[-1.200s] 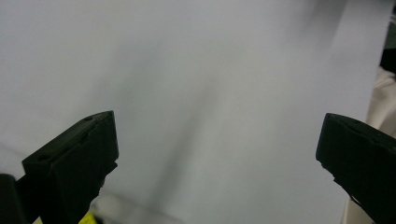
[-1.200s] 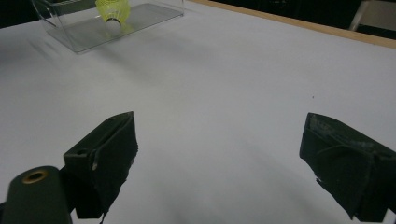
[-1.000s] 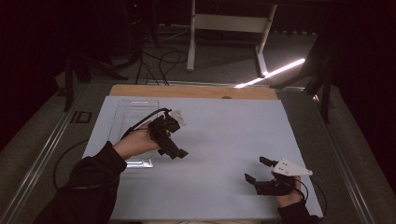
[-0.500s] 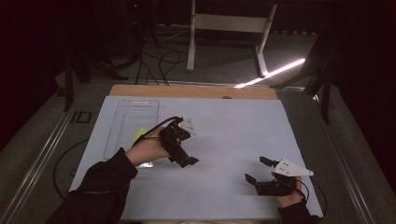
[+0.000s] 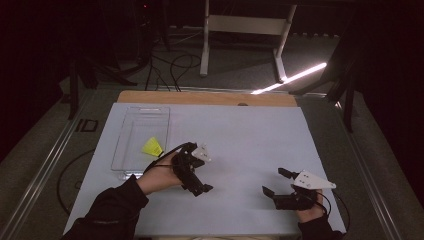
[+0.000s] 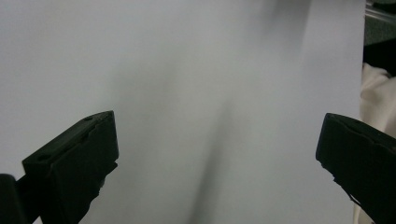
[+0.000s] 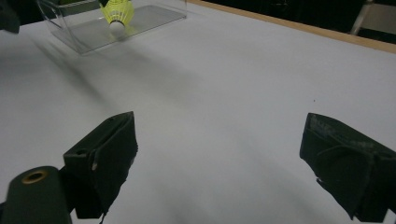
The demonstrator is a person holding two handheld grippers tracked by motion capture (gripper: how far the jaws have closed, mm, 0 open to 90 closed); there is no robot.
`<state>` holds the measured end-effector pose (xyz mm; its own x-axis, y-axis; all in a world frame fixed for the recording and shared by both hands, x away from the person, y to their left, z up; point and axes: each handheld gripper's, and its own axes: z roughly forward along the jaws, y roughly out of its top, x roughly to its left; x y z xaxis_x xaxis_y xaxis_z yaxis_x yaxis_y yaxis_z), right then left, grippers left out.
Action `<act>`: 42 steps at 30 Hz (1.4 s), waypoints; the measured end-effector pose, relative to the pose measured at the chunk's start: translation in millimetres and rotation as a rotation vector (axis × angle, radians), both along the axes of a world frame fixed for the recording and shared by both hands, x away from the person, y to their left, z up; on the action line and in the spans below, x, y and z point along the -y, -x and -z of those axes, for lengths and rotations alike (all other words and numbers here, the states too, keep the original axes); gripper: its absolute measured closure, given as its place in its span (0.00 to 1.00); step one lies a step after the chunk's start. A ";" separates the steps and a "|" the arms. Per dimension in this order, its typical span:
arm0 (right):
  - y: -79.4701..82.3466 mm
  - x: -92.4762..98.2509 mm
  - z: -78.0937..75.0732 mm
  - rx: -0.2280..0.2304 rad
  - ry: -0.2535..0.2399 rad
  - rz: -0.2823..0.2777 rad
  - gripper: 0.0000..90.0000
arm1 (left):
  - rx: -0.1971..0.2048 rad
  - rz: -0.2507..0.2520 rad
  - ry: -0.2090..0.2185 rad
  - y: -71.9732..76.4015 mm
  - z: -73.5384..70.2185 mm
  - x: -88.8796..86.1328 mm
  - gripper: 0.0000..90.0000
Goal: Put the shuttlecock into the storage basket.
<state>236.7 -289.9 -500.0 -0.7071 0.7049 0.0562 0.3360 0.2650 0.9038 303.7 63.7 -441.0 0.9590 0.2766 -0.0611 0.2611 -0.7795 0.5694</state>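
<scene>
A yellow shuttlecock [image 5: 152,147] lies inside a clear plastic tray [image 5: 131,125] at the left of the white table. In the right gripper view the shuttlecock [image 7: 117,11] rests cork-down in the tray [image 7: 159,16] at the top left. My left gripper [image 5: 195,181] hovers just right of the tray, pointing down at the bare tabletop. Its jaws stand wide apart with nothing between them [image 6: 217,126]. My right gripper [image 5: 276,182] rests low near the front right, open and empty [image 7: 219,126], facing the tray across the table.
The white table cover [image 5: 240,135] stretches between the two grippers, with a wooden strip [image 5: 210,97] along its far edge. A sleeve [image 5: 110,210] comes in at the bottom left. Beyond the table are a dark floor, cables and a white stand [image 5: 245,30].
My left hand and gripper have moved right and nearer the front edge, away from the tray. The shuttlecock has come into view in the tray. The right gripper has stayed put.
</scene>
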 end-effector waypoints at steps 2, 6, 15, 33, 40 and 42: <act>-0.2 0.0 0.2 -0.001 -0.001 0.001 0.12 | -0.003 0.000 -0.001 2.5 3.8 -3.9 0.00; -0.2 -0.4 0.2 -0.001 0.001 0.000 0.12 | 0.006 -0.013 -0.002 9.3 11.2 -11.4 0.00; -0.4 -0.8 0.8 -0.002 0.001 -0.007 0.12 | 0.007 -0.039 0.009 22.7 24.4 -27.1 0.00; -0.9 -1.2 1.6 -0.005 0.001 -0.009 0.12 | -0.021 -0.104 0.074 50.8 48.1 -64.7 0.00; -1.0 -1.1 1.6 -0.007 0.000 -0.010 0.12 | -0.011 -0.159 0.141 56.7 56.1 -83.6 0.00; -1.1 -1.1 1.8 -0.010 -0.001 -0.012 0.12 | -0.001 -0.168 0.149 58.7 58.7 -87.6 0.00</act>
